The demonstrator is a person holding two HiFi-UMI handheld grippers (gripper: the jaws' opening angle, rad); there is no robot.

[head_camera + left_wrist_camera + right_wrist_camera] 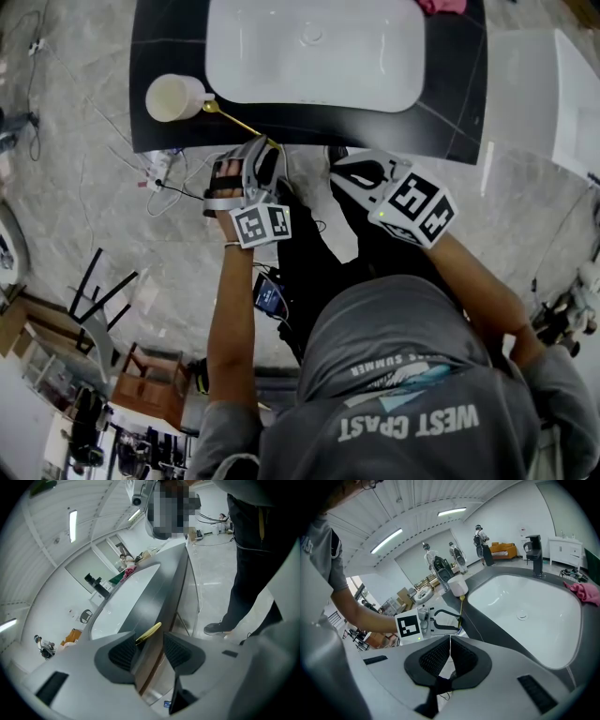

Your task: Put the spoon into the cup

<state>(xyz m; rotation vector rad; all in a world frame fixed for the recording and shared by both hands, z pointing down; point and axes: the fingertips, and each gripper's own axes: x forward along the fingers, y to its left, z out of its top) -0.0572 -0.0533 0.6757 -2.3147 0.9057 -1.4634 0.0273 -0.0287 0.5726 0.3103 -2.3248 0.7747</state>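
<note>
I found the left gripper [264, 152] at the front edge of the black counter [169, 37], its jaws standing partly apart. In the left gripper view [150, 646] the gold handle tip of the spoon [149, 632] sat in the gap, close against the left pad, but the jaws had not closed on it. The spoon [239, 122] lay flat on the counter, slanting from that edge up to the white cup [173, 97], with its bowl just beside the cup's base. The cup stood upright, left of the white sink [314, 52].

The right gripper [347, 173] hung off the counter, just beside the left one. Its own view [450, 641] showed the pads pressed together with nothing held between them. A pink cloth [583, 592] lay at the far side of the sink.
</note>
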